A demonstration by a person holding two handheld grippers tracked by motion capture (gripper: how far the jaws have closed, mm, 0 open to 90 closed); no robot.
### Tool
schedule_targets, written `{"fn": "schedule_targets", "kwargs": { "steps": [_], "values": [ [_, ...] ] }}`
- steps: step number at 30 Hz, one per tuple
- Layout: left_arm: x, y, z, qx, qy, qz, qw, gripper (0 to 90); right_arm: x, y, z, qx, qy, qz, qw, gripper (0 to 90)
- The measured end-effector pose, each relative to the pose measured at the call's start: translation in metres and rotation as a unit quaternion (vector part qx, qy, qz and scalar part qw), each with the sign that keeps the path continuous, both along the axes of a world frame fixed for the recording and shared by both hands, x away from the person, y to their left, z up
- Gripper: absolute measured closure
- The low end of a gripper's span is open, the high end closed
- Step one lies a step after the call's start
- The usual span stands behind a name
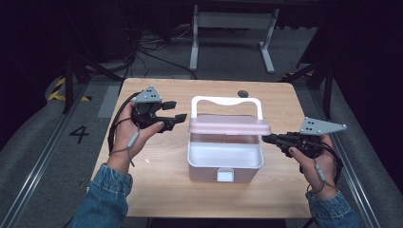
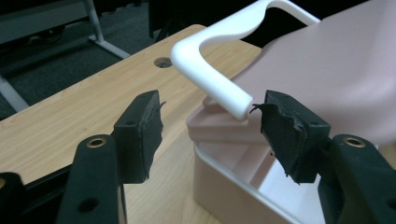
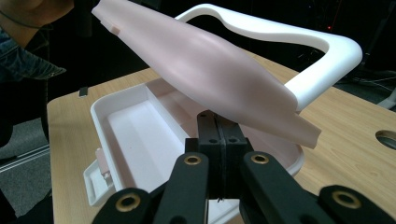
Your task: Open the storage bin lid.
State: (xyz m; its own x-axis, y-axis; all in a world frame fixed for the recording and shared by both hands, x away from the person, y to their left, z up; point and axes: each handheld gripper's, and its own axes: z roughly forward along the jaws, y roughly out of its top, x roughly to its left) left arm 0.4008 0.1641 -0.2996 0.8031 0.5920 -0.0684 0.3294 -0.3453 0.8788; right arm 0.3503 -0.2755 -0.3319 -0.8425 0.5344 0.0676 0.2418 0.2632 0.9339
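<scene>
Claw by claw, starting from the high view: the left claw [image 1: 172, 111] hangs over the wooden desk [image 1: 157, 190] just left of a pale pink box [image 1: 225, 161], its jaws spread apart with nothing between them, held in the person's left hand [image 1: 135, 137]; the right claw [image 1: 267, 138] comes in from the right hand [image 1: 311, 156] with its jaws pressed together, the tips at the right end of the box's pink lid [image 1: 229, 124], which stands raised over the open tray, though from up here the contact itself is too small to make out. A white handle [image 1: 226, 101] lies behind the lid toward the far edge of the desk, and denim sleeves are cut off at the bottom of the frame. In the left gripper view the left claw [image 2: 210, 126] is wide open, its frayed pads on either side of the handle [image 2: 205, 74] end without touching it; the lid [image 2: 336, 70] runs off the right edge, and the box [image 2: 233, 186] interior is half hidden behind the right jaw. In the right gripper view the right claw [image 3: 217, 144] is closed flat just beneath the lid [image 3: 210, 70], whose underside hides the jaw tips, so I cannot tell whether anything is pinched; the box [image 3: 135, 135] sits open below, its near corner cut off by the jaws
</scene>
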Motion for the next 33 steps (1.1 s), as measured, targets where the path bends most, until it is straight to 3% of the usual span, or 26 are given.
{"fn": "schedule_targets", "kwargs": {
  "steps": [14, 22, 33],
  "values": [
    [-0.029, 0.011, -0.015, -0.009, -0.004, -0.018, 0.9998, 39.7, 0.002, -0.002, 0.002, 0.016, 0.003, -0.002, 0.9999, 90.0],
    [-0.035, 0.0, -0.024, -0.008, -0.035, -0.014, 0.9993, 38.0, 0.002, -0.002, 0.003, 0.019, 0.005, -0.004, 0.9998, 90.0],
    [-0.033, -0.026, -0.024, -0.016, -0.058, -0.025, 0.9979, 36.2, 0.002, -0.002, 0.002, 0.022, 0.01, -0.002, 0.9997, 90.0]
  ]
}}
